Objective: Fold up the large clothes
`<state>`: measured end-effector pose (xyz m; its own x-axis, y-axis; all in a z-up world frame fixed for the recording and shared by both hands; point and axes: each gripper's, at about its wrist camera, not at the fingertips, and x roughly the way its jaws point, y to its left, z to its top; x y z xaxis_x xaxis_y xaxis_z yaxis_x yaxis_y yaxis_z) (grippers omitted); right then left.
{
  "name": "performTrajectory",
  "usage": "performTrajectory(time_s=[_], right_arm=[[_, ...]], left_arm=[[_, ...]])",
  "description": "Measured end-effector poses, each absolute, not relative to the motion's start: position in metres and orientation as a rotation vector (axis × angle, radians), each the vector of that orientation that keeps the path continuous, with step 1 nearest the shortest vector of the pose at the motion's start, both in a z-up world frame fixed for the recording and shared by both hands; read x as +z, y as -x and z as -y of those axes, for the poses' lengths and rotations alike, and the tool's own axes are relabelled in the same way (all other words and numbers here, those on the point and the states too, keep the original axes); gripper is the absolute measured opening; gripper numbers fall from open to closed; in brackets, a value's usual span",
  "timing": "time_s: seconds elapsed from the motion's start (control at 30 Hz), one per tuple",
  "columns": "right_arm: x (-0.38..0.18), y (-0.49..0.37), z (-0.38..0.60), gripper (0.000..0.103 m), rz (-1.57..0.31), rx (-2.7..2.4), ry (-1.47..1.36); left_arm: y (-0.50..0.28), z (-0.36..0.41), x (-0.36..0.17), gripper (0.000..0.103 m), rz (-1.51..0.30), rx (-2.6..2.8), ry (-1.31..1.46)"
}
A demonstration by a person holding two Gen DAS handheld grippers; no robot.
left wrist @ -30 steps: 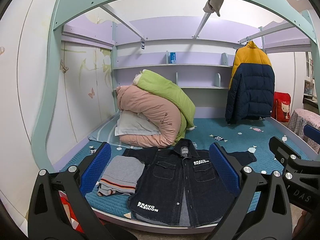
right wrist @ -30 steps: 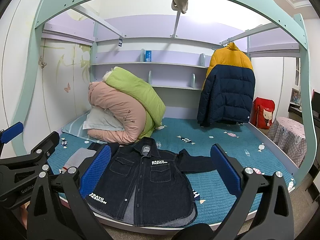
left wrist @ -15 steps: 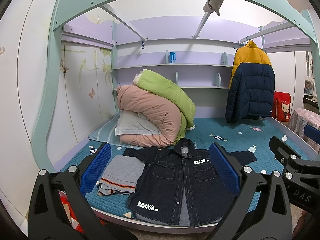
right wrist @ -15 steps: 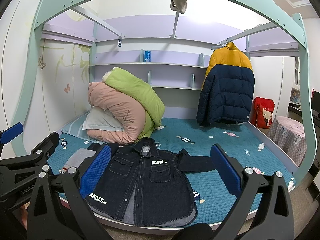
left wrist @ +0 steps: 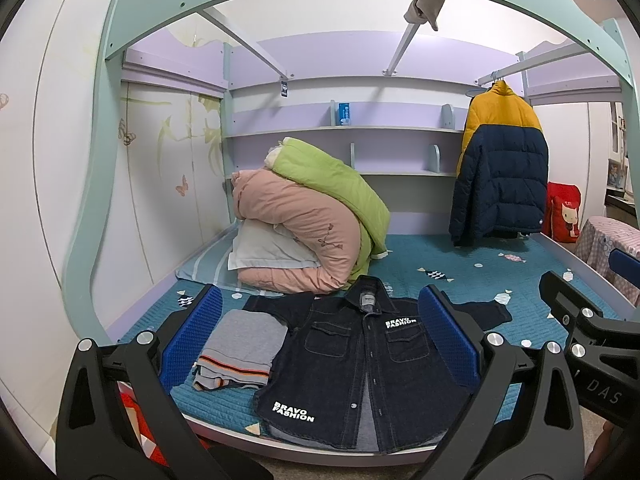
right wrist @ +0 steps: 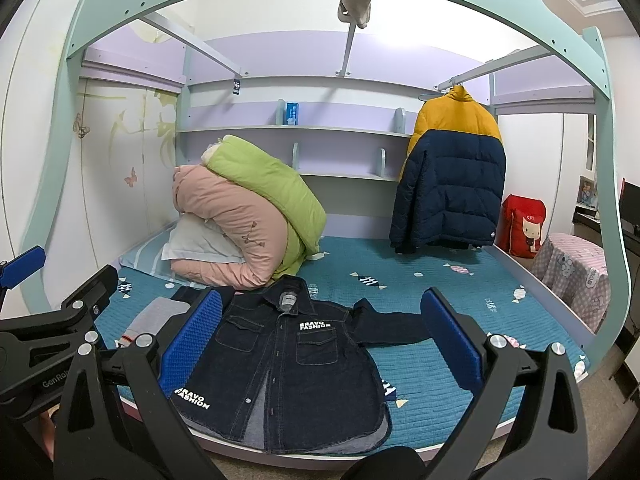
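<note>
Left claw [left wrist: 320, 340]: blue pads spread wide apart, nothing between them, held off the near edge of the bed. Right claw [right wrist: 320, 338]: same, pads wide apart and empty, just beside the left one; each shows at the rim of the other's view.

Ahead of and below both claws: a dark denim shirt [left wrist: 360, 360] lies flat on the teal mattress [left wrist: 460, 264], front up, buttoned, collar pointing away, hem at the bed's near edge and slightly overhanging it. In the right claw's view one sleeve [right wrist: 384, 328] runs out sideways toward the right pad. The other sleeve runs toward the left pad and tucks partly under a folded grey garment [left wrist: 240, 348] that lies just beside the shirt, touching it.

Beyond the shirt, well apart: rolled pink and green quilts [left wrist: 304, 224] on a pillow. Far right: a yellow-and-navy puffer jacket [left wrist: 500, 168] hangs from a rail.

Step, as judged: the very start of the fold. Shirt is laid out, no crease made, neither claw in contact.

Next move likely calls for lowering the claws to the shirt, pinching a sleeve or side edge through a single layer, then carrying it across the front. Left side needs care: the grey garment overlaps that sleeve and could drag.
</note>
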<state>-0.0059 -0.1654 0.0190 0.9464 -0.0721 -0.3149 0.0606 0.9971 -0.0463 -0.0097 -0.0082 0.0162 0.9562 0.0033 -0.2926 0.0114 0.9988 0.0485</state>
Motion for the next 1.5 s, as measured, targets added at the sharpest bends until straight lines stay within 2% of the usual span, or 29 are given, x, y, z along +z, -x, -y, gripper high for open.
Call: performTrajectory(time_s=[1.17,1.5], right_arm=[[0.023,-0.004,0.172,0.096,-0.333,-0.079,0.028],[0.014,-0.022,0.174,0.096,-0.351,-0.105,0.017]], left_arm=[[0.009,0.012,0.017,0.098,-0.302,-0.006,-0.057],[-0.019,0.004,0.006,0.098,-0.325,-0.033,-0.059]])
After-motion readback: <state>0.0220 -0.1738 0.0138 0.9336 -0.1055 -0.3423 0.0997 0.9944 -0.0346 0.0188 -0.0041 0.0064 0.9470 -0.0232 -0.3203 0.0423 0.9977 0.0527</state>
